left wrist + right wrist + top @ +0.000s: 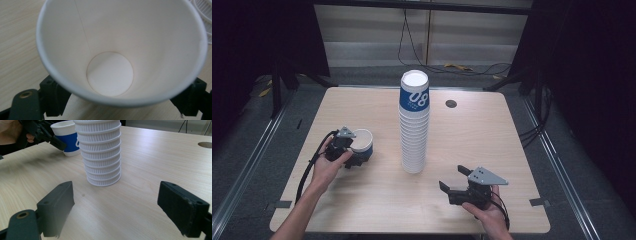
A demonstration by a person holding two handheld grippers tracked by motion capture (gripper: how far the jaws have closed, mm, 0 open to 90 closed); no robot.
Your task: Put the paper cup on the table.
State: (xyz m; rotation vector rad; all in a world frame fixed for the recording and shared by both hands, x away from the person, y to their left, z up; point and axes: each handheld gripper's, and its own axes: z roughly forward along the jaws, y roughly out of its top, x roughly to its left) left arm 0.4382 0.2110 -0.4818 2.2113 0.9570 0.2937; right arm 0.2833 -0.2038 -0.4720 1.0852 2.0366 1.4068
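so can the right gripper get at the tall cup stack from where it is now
Probably yes. The right gripper is open, its jaws spread wide and facing the cup stack, with only bare table between. The left gripper and its single cup sit off to the far side.

This looks like a lab or a recording studio set up for test work, not a home or a shop. A plain light-wood table (362, 107) with a round cable hole (451, 104) at about 1 o'clock stands alone on grey carpet floor (262, 150). Black curtains (592, 75) close off the space at 9 and 3 o'clock. At 12 o'clock a pale panelled wall (372, 35) runs behind the table, with loose black cables (412, 45) hanging down it and trailing over the floor. Metal rails (557, 160) run along the floor on both sides of the table, and strips of tape (539, 202) mark the floor by its near corners.
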